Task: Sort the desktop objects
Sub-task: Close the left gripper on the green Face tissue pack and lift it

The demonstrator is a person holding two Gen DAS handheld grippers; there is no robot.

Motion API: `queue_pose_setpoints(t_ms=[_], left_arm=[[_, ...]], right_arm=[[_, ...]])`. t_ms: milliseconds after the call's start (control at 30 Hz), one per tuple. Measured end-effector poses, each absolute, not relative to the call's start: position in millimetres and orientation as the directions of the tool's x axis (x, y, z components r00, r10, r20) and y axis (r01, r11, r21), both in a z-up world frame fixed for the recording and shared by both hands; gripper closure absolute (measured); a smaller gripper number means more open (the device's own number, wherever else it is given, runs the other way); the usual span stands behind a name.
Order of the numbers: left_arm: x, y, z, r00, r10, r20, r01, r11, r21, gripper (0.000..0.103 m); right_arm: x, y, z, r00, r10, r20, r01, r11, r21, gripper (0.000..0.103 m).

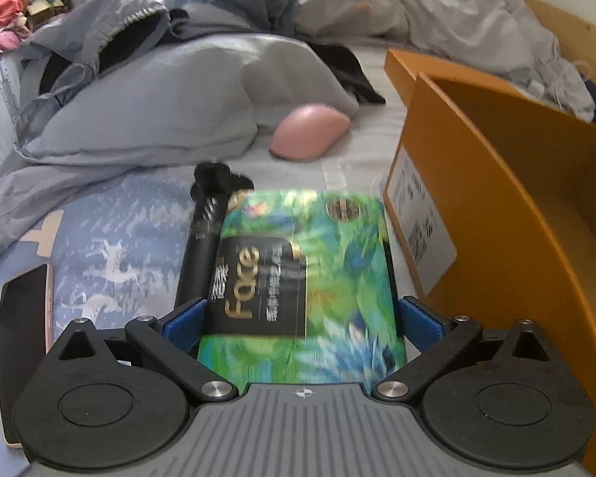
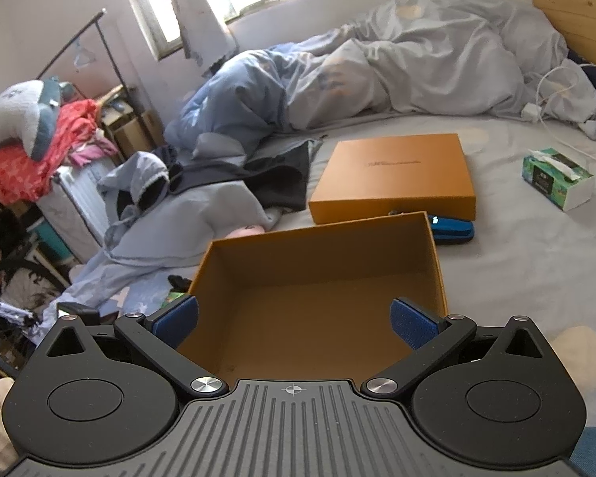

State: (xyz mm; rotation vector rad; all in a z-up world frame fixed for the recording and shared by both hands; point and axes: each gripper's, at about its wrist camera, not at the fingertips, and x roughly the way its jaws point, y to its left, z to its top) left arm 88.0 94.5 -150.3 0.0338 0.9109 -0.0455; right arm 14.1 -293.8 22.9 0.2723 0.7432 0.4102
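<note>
Towards the left edge of the bed, a phone with a glossy black screen and pinkish rim is seen lying flat on the printed blue sheet; it is judged slippery and breakable. Next to it, a black matte tube-shaped object lies touching the left side of the green tissue pack, whose printed plastic wrap is shiny and whose body is judged light and soft, yielding under pressure. The pack is bracketed by the left gripper, the blue pads standing at its two long sides; whether they are actually pressing in cannot be told from the blurred view. A hold across the pack's narrow width, near its middle, is judged the safest. Further back, a smooth pink rounded object rests beside grey bedding. To the right stands the open orange cardboard box, stiff-walled, its interior bare where visible. The right gripper hovers over the box's near edge with its pads wide apart and nothing between them. Beyond lie the flat orange lid, a glossy blue case and an opened tissue box.
</note>
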Motion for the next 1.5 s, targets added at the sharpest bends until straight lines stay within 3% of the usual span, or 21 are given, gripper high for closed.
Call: queue_pose_setpoints(t_ms=[733,1500], left_arm=[[87.1,94.3,-152.9,0.600,-0.012,-0.800,0.050,0.998,0.023,0.002],[56.7,96.3,-103.7,0.667,0.040,-0.744,-0.079,0.997,-0.017,0.003]], right_arm=[[9.1,-285.8,27.8,0.674,0.451,-0.585,-0.287,0.890,0.355,0.000],[3.8,-294.6,39.3,0.693,0.475,-0.543,-0.304,0.875,0.377,0.000]])
